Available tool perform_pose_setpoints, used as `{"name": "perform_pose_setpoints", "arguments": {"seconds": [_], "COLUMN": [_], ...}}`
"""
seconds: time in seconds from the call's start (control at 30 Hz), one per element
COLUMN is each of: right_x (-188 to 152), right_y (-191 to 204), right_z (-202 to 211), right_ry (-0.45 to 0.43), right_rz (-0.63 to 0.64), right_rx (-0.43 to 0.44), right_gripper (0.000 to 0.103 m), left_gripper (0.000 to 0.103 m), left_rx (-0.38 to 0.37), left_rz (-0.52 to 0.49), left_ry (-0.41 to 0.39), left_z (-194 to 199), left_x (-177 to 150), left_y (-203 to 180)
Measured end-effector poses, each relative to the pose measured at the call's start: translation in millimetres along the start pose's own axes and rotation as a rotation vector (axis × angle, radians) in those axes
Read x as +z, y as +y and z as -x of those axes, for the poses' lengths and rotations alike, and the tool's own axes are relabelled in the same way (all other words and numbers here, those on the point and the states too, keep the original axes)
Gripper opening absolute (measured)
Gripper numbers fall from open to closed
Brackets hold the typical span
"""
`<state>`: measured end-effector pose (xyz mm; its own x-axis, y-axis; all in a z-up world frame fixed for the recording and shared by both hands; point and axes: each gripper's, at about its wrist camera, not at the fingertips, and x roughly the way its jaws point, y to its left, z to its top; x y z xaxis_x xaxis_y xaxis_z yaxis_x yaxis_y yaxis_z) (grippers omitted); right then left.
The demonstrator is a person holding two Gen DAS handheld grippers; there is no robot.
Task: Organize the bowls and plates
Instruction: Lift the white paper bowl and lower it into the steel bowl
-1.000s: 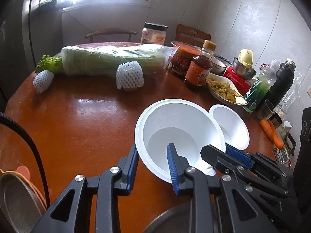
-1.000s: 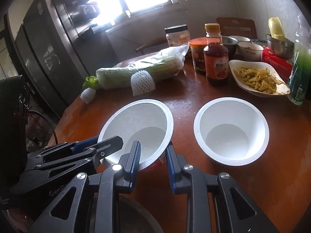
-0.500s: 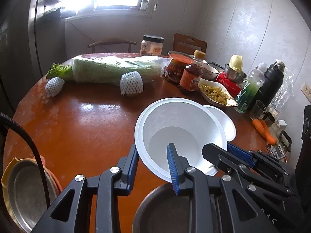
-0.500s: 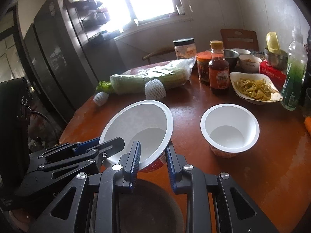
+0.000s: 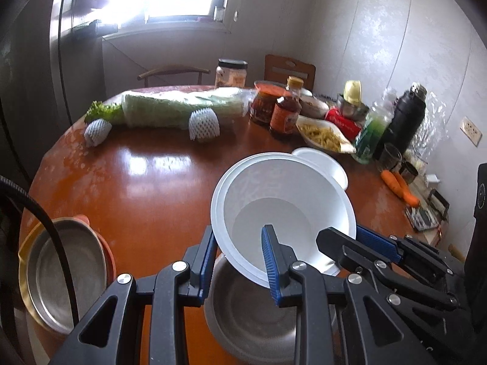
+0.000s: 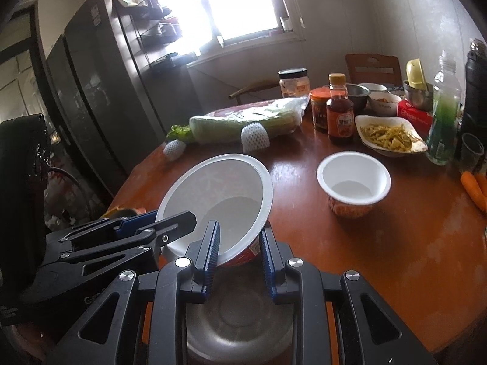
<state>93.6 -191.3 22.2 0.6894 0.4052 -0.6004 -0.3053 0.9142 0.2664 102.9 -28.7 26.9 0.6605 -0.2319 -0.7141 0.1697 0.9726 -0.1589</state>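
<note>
Your left gripper (image 5: 237, 261) is clamped on the near rim of the large white paper bowl (image 5: 283, 210), one blue pad inside the wall and one outside. Your right gripper (image 6: 239, 249) pinches the same bowl's rim from the other side, again with one pad inside and one against the red printed outer wall. Between the two of them you hold the bowl tilted, its mouth turned toward the cameras, clear of the bench (image 5: 146, 188).

Directly below the held bowl, at the near edge of the bench, sits a stainless steel bowl (image 5: 252, 313); the right wrist view shows it just under your pads. To your left stands another steel bowl nested in an orange dish (image 5: 65, 276), with a black cable crossing in front of it.

A second, smaller white paper bowl (image 6: 353, 179) stands upright and empty on the bench to the right, apart from the one you hold; in the left wrist view only its rim peeks out behind the larger bowl.

Along the far side of the bench lie a wrapped cabbage (image 5: 182, 106) with two foam-netted fruits (image 5: 204, 123) in front of it, then jars, a brown sauce bottle (image 6: 339, 114), a white dish of sliced vegetables (image 6: 389, 135), a green bottle (image 6: 444, 112) and a black flask (image 5: 404, 115). Carrots (image 5: 398, 185) lie near the right edge.
</note>
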Motion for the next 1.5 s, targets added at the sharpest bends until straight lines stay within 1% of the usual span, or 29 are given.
{"name": "perform_pose_setpoints", "arguments": {"seconds": [0.1,0.27,0.43,0.83,1.13,1.5], "right_x": [-10,-24,-29,-50,-60,-62], "right_y": [1,0,4,-7,-12,-15], "right_z": [4,9,10,4,-6,-10], "right_ry": [0.013,0.039,0.049,0.104,0.142,0.159], "right_rz": [0.0,-0.01,0.001,-0.012,-0.013,-0.024], "right_rx": [-0.006,0.005,0.003,0.0,0.007,0.008], "right_gripper": [0.029,0.029,0.029,0.029,0.03,0.03], "left_gripper": [0.029,0.029,0.029,0.029,0.029,0.03], "left_rx": [-0.006,-0.012,-0.004,-0.001,0.012,0.016], "left_rz": [-0.005,-0.01,-0.009,-0.038,-0.031,-0.037], "left_ry": [0.015,0.019,0.027,0.096,0.138,0.16], "left_z": [2,9,10,-5,-17,-23], "left_x": [-9,-19,-26,-48,-54,-57], "left_y": [-1,-5,-5,-12,-11,-11]}}
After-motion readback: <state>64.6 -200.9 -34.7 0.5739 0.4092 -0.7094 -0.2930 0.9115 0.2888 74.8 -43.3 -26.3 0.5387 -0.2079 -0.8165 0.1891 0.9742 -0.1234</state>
